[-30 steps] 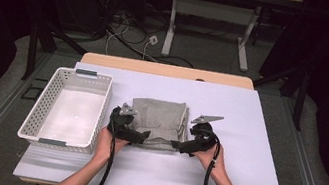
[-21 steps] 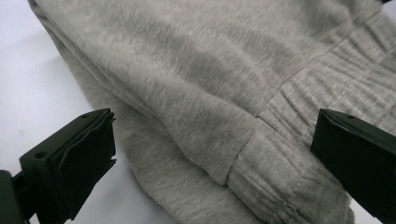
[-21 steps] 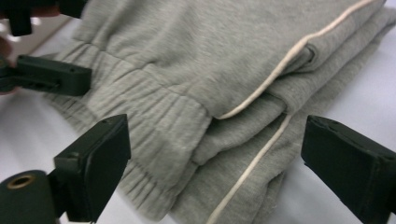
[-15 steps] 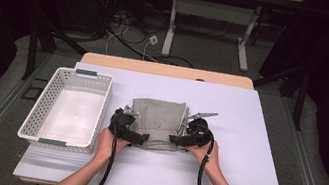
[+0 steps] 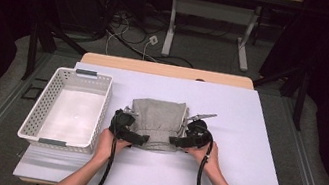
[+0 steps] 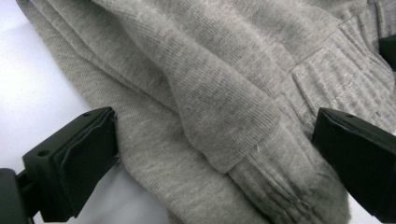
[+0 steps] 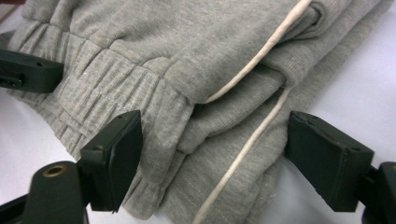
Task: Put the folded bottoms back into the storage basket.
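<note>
I see the folded grey knitted garment [image 5: 157, 122] at frame centre, my left gripper [image 6: 215, 154] wide astride its near edge, my right gripper [image 7: 210, 158] just been closing, seemingly not yet pinching.

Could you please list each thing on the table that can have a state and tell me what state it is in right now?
grey garment: folded, flat on the table, near edge between both grippers' jaws.
white basket: upright, nothing inside.
left gripper: open, astride the fabric.
right gripper: jaws just closing around the fold, pads not yet pressing.
</note>
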{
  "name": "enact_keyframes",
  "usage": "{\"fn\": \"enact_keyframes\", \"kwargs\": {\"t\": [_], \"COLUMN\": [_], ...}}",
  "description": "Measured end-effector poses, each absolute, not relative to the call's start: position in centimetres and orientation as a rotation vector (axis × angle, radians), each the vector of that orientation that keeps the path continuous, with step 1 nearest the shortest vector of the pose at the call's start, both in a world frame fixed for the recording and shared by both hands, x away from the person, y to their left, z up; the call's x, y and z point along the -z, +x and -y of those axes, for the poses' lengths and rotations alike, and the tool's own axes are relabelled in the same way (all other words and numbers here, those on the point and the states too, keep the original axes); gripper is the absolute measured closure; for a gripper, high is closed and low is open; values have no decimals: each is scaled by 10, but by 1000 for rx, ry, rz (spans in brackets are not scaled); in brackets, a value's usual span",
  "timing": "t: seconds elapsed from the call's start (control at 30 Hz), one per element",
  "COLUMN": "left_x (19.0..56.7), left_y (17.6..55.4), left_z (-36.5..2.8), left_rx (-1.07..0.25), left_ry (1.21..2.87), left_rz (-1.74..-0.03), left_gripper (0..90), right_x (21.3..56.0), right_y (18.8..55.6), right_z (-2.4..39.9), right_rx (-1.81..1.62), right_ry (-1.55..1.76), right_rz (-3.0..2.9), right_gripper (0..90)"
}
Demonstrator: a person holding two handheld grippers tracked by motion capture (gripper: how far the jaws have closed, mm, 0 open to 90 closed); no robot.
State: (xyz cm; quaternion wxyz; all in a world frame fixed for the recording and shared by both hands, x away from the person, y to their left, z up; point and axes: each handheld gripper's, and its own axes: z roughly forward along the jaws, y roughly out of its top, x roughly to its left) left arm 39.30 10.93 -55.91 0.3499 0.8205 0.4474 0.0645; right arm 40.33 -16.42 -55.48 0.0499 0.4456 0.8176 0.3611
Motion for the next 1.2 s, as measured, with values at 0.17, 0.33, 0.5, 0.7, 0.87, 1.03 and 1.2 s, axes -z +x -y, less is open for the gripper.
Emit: {"fn": "enact_keyframes", "kwargs": {"t": [0.17, 0.33, 0.5, 0.7, 0.87, 1.03, 1.2], "left_x": [558, 556, 556, 556, 555, 555, 556], "left_y": [393, 392, 391, 390, 389, 388, 388], "left_z": [-110, -108, -108, -109, -109, -110, -111], "left_rx": [-153, -171, -150, -122, -83, -30, 13], "left_ry": [2133, 2153, 2141, 2131, 2096, 2067, 2044], "left_rz": [-1157, -1184, -1207, -1193, -1170, -1146, -1134], "left_gripper": [15, 1, 0, 38, 151, 307, 395], "right_x": [555, 554, 554, 554, 554, 554, 554], "right_y": [402, 402, 402, 402, 401, 401, 400], "right_z": [164, 164, 163, 164, 164, 164, 163], "right_rx": [-1094, -1085, -1077, -1095, -1106, -1123, -1127], "right_ry": [1347, 1338, 1336, 1355, 1353, 1351, 1343], "right_rz": [-2497, -2504, -2511, -2497, -2502, -2512, -2506], "right_gripper": [218, 222, 223, 234, 274, 327, 348]}}
